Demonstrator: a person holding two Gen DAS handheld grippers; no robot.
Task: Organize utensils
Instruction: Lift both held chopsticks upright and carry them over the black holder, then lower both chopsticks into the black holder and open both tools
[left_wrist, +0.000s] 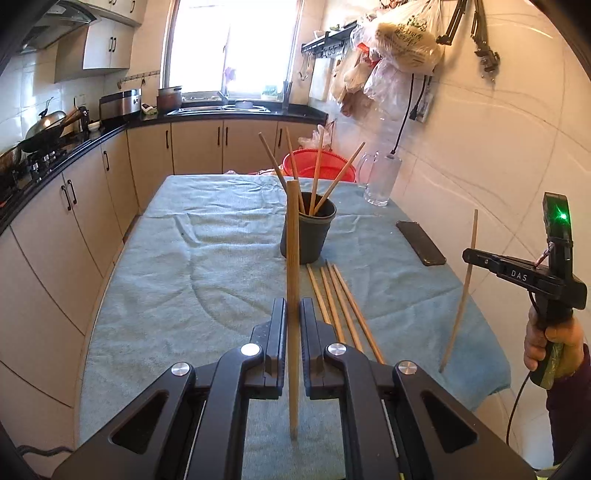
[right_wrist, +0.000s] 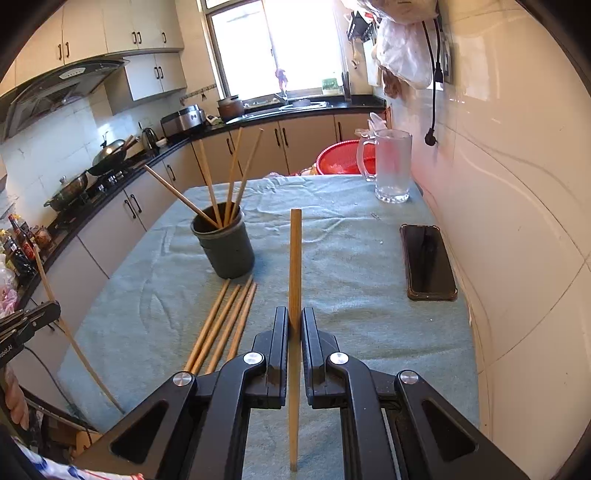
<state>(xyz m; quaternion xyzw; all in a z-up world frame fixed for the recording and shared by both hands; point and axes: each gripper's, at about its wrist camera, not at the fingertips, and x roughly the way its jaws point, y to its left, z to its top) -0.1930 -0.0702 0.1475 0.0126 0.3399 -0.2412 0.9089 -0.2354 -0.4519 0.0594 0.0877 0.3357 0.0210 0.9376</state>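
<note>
**Both claws clamping one chopstick each above the table**

The left claw (left_wrist: 293, 314) is pinching shut on a wooden chopstick (left_wrist: 293, 295), w/ the stick standing nearly upright between the jaws, its top poking up at 12 o'clock and its lower end hanging below the grip. The right claw (right_wrist: 294, 321) is doing the same, squeezing a second chopstick (right_wrist: 295, 266) that is running straight up thru the jaws. In the left wrist view the right claw is showing at 3 o'clock, held in a hand (left_wrist: 550, 339), its stick tilting a bit.

A dark cup (right_wrist: 225, 247) is sitting on the table (right_wrist: 351, 240), which is wearing a teal towel, and is holding four chopsticks fanning outward. From the right wrist view the cup is lying at abt 10 o'clock of the held stick. Four more loose chopsticks (right_wrist: 225, 325) are lying side by side on the towel just in front of the cup, pointing toward it.

A black phone (right_wrist: 428, 262) is resting flat at 3 o'clock near the wall, and a clear glass mug (right_wrist: 393, 170) is standing at the far end, around 1 o'clock. A red basket (right_wrist: 340, 158) is peeking out beyond the table's far edge.
</note>
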